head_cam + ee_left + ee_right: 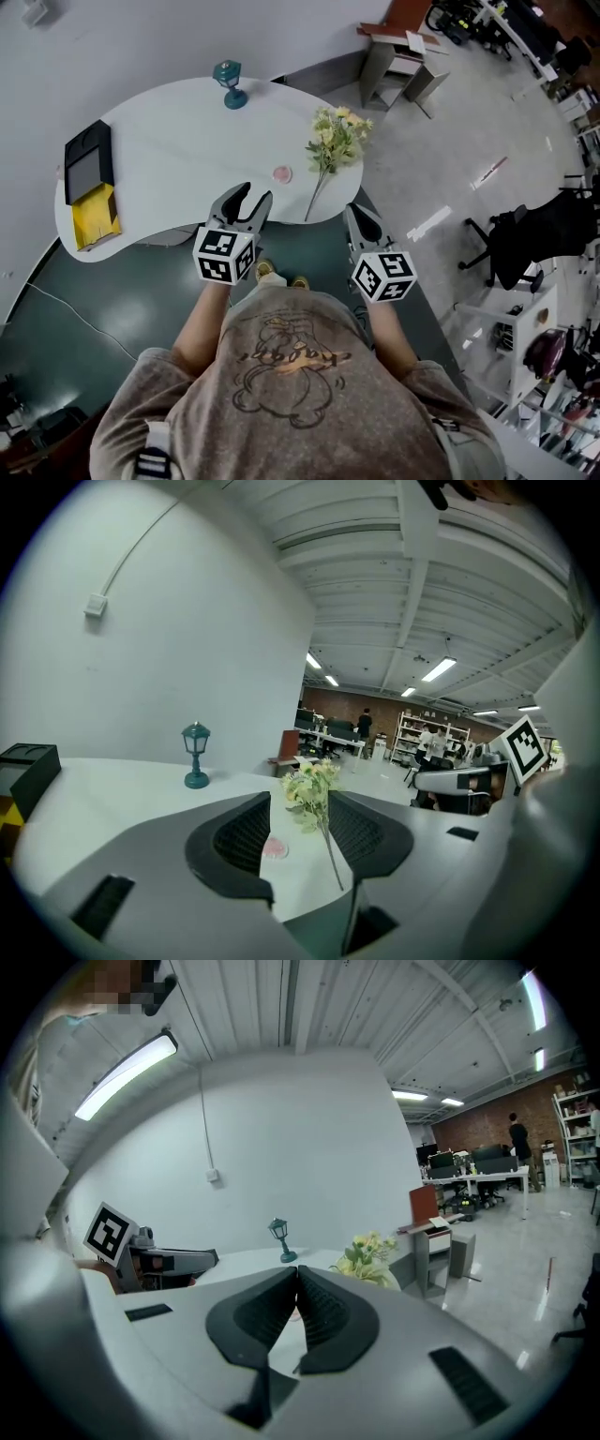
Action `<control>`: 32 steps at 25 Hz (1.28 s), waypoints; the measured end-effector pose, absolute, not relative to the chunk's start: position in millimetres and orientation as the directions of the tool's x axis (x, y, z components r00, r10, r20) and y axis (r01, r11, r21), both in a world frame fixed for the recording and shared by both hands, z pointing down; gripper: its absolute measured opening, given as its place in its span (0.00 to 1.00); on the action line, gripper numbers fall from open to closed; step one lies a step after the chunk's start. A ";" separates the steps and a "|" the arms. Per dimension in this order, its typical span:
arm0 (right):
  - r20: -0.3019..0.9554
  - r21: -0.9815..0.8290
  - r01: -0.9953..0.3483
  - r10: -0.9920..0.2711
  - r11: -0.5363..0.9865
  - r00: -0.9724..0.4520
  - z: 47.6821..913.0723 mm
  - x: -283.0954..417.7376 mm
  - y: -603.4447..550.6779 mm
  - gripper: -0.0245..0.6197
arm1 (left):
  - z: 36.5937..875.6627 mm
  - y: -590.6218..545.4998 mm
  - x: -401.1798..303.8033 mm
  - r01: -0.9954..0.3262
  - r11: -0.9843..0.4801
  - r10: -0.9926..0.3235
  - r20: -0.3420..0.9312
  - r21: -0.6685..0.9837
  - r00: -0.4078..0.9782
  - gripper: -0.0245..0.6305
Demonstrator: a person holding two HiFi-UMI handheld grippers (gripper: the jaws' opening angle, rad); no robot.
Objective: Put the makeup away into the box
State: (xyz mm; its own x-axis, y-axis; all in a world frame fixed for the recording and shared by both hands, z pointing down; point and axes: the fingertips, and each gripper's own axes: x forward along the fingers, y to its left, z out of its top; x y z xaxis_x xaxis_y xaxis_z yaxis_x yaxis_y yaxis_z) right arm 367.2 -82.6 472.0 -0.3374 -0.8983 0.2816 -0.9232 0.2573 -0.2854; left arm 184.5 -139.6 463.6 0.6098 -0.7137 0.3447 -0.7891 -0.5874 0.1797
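A small round pink makeup compact [281, 173] lies on the white table [178, 131], beside a sprig of yellow flowers [333, 139]. A black box [89, 157] with a yellow part [95, 216] next to it sits at the table's left end. My left gripper [251, 197] is over the table's near edge, open and empty. In the left gripper view the compact [273, 848] and the flowers [309, 785] show through the gap of that gripper [298, 799], farther off. My right gripper [354, 212] hangs off the table's right end, shut with nothing in it [296, 1271].
A teal toy lamp post [230, 84] stands at the table's far edge. The table's near edge curves inward where the person stands. Beyond the right end lies open floor with a small grey side table [398, 66] and an office chair [525, 239].
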 end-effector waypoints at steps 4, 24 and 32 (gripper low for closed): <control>0.290 -0.286 -0.933 -0.909 0.216 -0.299 474.9 377.9 -78.7 0.04 | 476.7 -148.8 195.7 -0.770 -0.613 -0.684 0.370 0.177 0.629 0.45; 0.352 -0.277 -0.961 -0.932 -0.021 -0.081 489.5 441.2 -46.9 0.04 | 607.2 -209.3 244.3 -0.677 -0.733 -0.503 0.613 0.072 0.610 0.53; 0.375 -0.279 -0.958 -0.926 -0.072 -0.040 497.0 452.4 -41.9 0.04 | 644.7 -222.6 252.7 -0.669 -0.742 -0.467 0.683 0.044 0.562 0.53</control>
State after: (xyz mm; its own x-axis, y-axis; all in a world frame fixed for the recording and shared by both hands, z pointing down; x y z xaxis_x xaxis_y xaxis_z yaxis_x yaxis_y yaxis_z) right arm 452.4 -41.9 497.0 -0.0400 -0.9260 0.3754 -0.9577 -0.0715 -0.2786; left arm 252.7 -222.6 644.7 0.5617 -0.4667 0.6832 -0.6695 -0.7415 0.0439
